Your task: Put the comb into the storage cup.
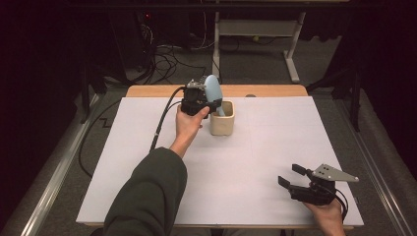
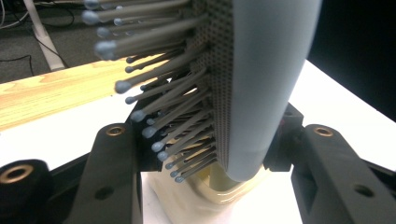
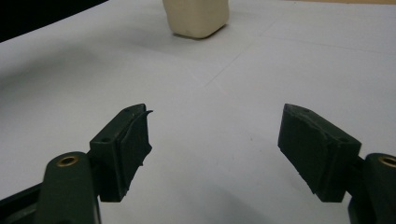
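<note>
Dark room, cables on the floor behind a white table [image 1: 246, 162] with a wood strip along its far edge. We see a cream cup [image 1: 222, 118] standing near the far edge, about midway along it. Left gripper [image 1: 209, 101] is held above and just left of the cup, jaws clamped on a light blue hairbrush [image 1: 213, 91]. Brush stands roughly upright, head up, lower end down inside the cup.

Left gripper view: brush [image 2: 266, 84] sits between the two jaws, its smooth back toward the right one, grey bristles [image 2: 159, 93] with rounded tips sticking out to the left. Jaws press it low on the head. Cup [image 2: 205, 196] is directly below, rim just under the brush. We can't tell whether the brush touches the cup's bottom.

Right gripper [image 1: 289, 176] is near the table's near right corner, well apart from the cup, grey plate on top. Its jaws are wide apart, nothing between them. Right gripper view: gripper [image 3: 215, 140] sits low over bare white table, cup [image 3: 198, 16] far ahead at the top of the view.
</note>
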Motion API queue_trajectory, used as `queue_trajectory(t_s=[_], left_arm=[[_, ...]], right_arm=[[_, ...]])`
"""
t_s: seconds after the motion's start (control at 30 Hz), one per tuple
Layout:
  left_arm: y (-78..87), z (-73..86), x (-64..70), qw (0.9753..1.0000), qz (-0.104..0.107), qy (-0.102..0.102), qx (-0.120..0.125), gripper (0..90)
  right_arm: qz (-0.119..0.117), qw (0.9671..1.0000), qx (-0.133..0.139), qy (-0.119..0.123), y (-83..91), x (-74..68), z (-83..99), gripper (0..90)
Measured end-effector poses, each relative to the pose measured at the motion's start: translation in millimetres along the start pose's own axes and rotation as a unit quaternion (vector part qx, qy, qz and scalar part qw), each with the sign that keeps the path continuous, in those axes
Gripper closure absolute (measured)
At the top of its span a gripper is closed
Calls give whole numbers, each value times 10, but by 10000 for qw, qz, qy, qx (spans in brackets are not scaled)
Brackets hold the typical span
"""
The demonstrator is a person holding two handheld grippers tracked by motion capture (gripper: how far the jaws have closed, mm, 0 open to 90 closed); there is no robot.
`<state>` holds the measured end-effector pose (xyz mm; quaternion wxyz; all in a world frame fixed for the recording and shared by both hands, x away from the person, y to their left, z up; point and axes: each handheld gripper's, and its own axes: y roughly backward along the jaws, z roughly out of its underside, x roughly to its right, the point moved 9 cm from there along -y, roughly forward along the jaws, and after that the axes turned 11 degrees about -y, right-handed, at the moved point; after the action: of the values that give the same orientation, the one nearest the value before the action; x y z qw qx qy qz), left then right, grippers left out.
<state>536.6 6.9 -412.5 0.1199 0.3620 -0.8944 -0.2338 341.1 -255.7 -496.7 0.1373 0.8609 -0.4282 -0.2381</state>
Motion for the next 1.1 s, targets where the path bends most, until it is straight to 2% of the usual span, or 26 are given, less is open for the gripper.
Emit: queue_trajectory(t_s=[0.3,0.4,0.5,0.7,0.9,1.1], left_arm=[[-48,50,31,9999,14,-107,-116,499],[-52,29,43,10000,4,-48,-26,482],[-45,20,45,10000,10,-75,-14,461],[-35,13,40,9999,91,-52,35,407],[-49,58,34,9998,137,-79,-83,331],[-34,56,33,9999,109,-105,-71,283]], right_arm=[[7,10000,-1,12,0,2,0,254],[5,10000,0,11,0,2,0,255],[2,10000,2,11,0,1,0,255],[0,10000,0,15,-1,-3,0,255],[0,10000,-7,22,-3,-4,2,255],[-8,10000,25,30,2,-6,-5,256]])
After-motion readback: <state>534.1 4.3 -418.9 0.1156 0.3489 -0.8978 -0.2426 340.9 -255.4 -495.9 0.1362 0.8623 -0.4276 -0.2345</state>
